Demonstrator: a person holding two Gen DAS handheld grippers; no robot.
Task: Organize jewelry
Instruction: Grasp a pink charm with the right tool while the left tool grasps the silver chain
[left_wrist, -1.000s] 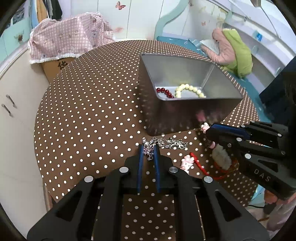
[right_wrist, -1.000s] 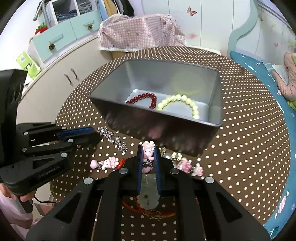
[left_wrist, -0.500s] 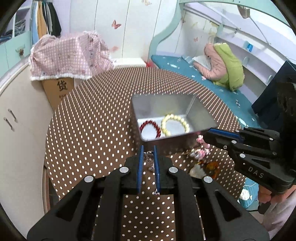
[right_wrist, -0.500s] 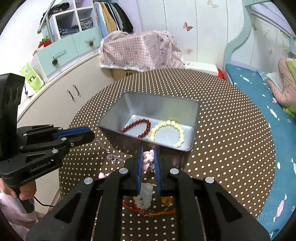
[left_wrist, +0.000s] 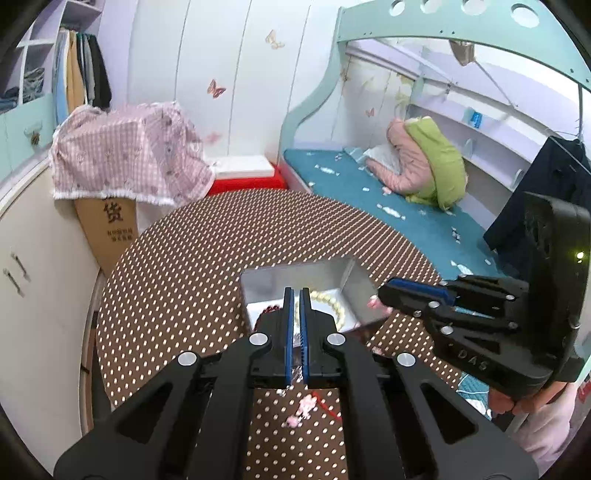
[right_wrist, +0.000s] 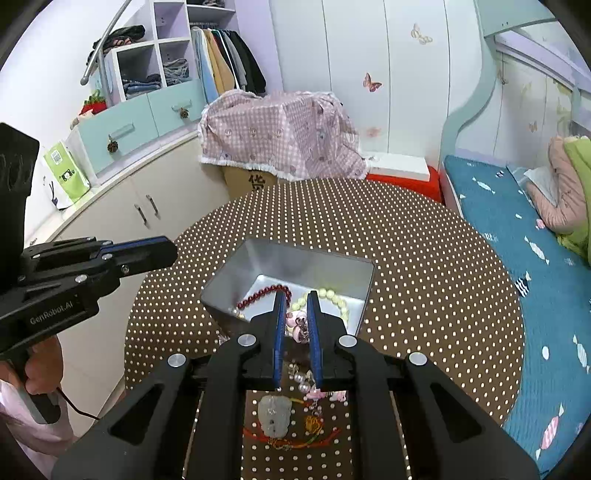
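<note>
A silver metal tin (right_wrist: 258, 260) stands on the round polka-dot table (right_wrist: 424, 266) and holds a red bead bracelet (right_wrist: 258, 295) and a cream bead bracelet (right_wrist: 341, 304). My right gripper (right_wrist: 294, 299) is raised above the tin's near edge, shut on a pink charm bracelet (right_wrist: 298, 325) that hangs between its blue pads. My left gripper (left_wrist: 294, 295) is raised too, pads nearly together on a silver chain (left_wrist: 291, 376), little of which shows. The tin also shows in the left wrist view (left_wrist: 295, 277).
A jade pendant on a red cord (right_wrist: 275, 415), pearl beads (right_wrist: 301, 380) and pink charms (left_wrist: 304, 406) lie on the table in front of the tin. A pink checked cloth covers a box (right_wrist: 280, 136) behind the table. A bed (right_wrist: 517, 229) is on the right.
Both grippers have risen well above the table, each carrying its piece. The tin now looks smaller and lies below them. The silver chain has left the tabletop.
</note>
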